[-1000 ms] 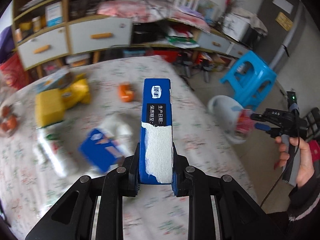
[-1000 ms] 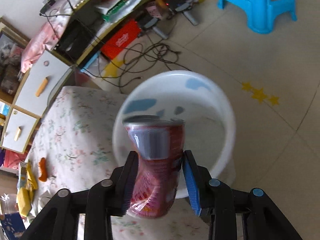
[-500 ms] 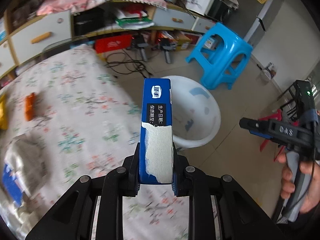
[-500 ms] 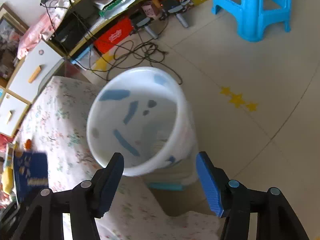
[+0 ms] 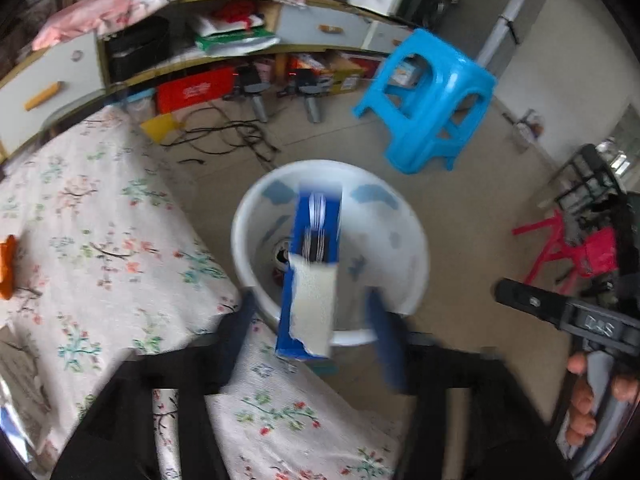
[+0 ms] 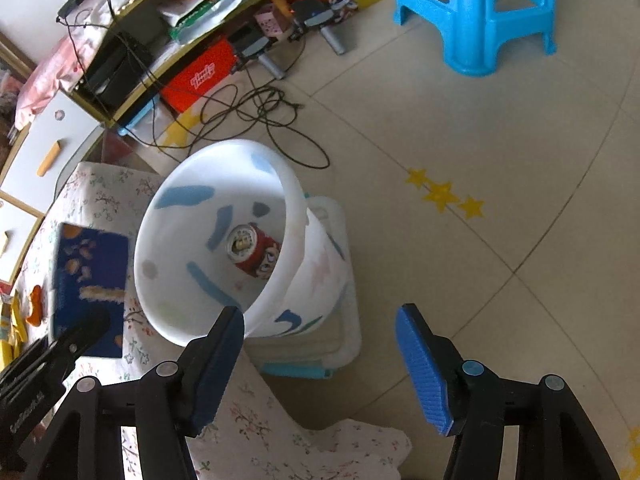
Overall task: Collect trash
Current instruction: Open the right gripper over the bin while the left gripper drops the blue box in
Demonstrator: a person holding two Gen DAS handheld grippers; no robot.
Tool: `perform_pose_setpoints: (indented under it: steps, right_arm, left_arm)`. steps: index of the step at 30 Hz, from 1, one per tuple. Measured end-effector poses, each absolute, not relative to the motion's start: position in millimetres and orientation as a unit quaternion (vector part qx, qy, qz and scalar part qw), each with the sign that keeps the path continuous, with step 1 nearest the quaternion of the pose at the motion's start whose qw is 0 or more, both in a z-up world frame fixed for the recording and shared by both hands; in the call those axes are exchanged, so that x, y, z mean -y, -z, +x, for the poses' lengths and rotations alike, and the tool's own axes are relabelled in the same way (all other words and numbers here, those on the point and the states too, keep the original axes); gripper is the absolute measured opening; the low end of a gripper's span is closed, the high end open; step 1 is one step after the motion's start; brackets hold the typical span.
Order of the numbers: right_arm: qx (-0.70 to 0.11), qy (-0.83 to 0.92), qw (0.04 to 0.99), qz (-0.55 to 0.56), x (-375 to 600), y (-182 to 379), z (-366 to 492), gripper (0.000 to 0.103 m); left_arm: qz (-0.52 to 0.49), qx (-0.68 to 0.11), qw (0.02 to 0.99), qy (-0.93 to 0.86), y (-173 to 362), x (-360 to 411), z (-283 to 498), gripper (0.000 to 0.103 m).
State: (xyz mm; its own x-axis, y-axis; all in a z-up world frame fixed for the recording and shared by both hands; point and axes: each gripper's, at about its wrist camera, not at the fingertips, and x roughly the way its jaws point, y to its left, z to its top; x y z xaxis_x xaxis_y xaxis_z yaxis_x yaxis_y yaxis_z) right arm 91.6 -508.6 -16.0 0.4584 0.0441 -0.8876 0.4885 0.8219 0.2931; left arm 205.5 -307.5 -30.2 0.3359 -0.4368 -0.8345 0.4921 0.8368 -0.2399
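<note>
Half a second back, clamped on the blue carton; now sprung apart, with the left tongs [image 5: 312, 332] spread wide and the blue carton [image 5: 312, 272] loose between them, blurred, apparently dropping toward the white bucket [image 5: 408, 232] directly beyond. Seen from the left wrist: carton poised over the bucket's mouth, touching neither finger as far as the blur allows; flowered counter [image 5: 100, 240] to the left of the bucket, blue stool [image 5: 428, 104] on the floor behind it, right tongs' handle off to the bucket's right.

Seen from the right wrist: right tongs [image 6: 320, 368] open and empty, held just this side of the bucket [image 6: 288, 208]; red can [image 6: 256, 252] lying at the bucket's bottom; carton [image 6: 92, 280] visible left of the bucket above the counter edge [image 6: 96, 196].

Judged step: release of the carton into the bucket. Judged next: swing back to the counter left of the bucket, where an orange scrap [image 5: 7, 268] waits, and close on another piece.
</note>
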Motion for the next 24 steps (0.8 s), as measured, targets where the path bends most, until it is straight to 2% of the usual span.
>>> perform_pose_setpoints:
  steps: [2, 5, 8, 14, 24]
  right_arm:
    - [-0.501, 0.137, 0.812, 0.266, 508.3, 15.2, 90.9, 0.069]
    - [-0.498, 0.135, 0.814, 0.267, 506.8, 13.2, 91.0, 0.071]
    - [-0.496, 0.134, 0.816, 0.265, 503.0, 10.2, 89.3, 0.072]
    - [-0.493, 0.125, 0.819, 0.266, 491.5, 3.7, 85.2, 0.072]
    - [-0.491, 0.088, 0.833, 0.239, 439.0, -11.1, 90.7, 0.078]
  left_arm:
    - [0.027, -0.498, 0.821, 0.278, 26.2, 304.7, 204.7, 0.075]
    - [0.037, -0.497, 0.824, 0.269, 22.4, 297.3, 197.7, 0.085]
    - [0.049, -0.493, 0.827, 0.266, 17.7, 285.4, 187.3, 0.087]
    - [0.047, -0.482, 0.84, 0.243, 6.3, 242.5, 168.0, 0.101]
    - [0.057, -0.476, 0.859, 0.178, -7.3, 141.9, 141.2, 0.103]
